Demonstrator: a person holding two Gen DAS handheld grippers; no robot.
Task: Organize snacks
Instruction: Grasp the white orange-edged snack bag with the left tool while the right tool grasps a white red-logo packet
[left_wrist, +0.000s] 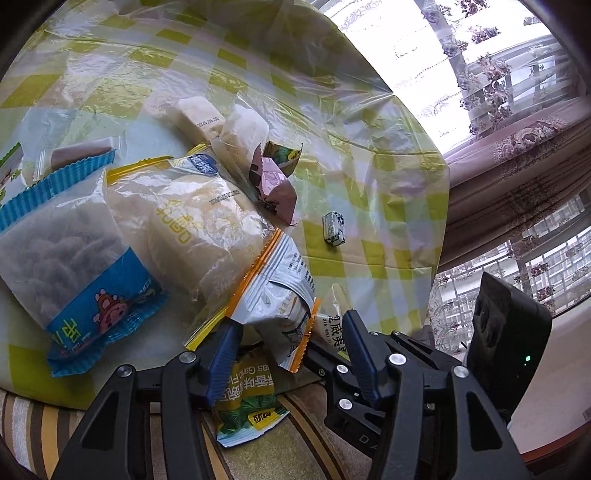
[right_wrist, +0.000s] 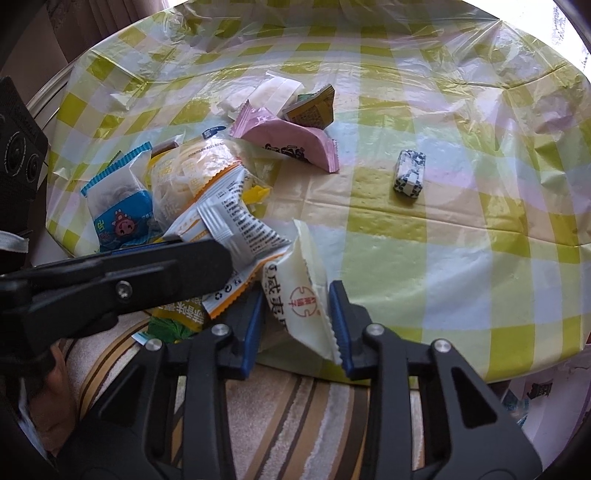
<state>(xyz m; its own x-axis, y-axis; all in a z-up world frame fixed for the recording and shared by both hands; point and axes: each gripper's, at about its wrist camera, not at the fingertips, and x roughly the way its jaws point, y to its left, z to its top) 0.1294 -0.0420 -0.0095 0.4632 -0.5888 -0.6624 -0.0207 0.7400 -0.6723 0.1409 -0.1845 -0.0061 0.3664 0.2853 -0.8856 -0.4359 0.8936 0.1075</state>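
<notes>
Snack packets lie heaped at the near edge of a table under a green-checked plastic cloth (right_wrist: 424, 258). My right gripper (right_wrist: 297, 295) is shut on a white packet with a red seal (right_wrist: 291, 266), which stands on edge between the blue pads. My left gripper (left_wrist: 291, 321) is open. An orange-edged white packet (left_wrist: 280, 295) hangs between its fingers and only the left finger (left_wrist: 225, 354) touches it. Below it a green packet (left_wrist: 247, 398) droops over the table's edge. In the right wrist view the left gripper's black arm (right_wrist: 110, 284) reaches in over the orange-edged packet (right_wrist: 229, 221).
In the heap are a blue-edged packet with a cartoon pig (left_wrist: 74, 258), a clear bag with yellow print (left_wrist: 192, 214) and a pink packet (right_wrist: 291, 140). A small wrapped candy (right_wrist: 409, 173) lies alone to the right. A striped cushion (right_wrist: 295, 406) lies below the table's edge, and curtains (left_wrist: 517, 166) hang beyond.
</notes>
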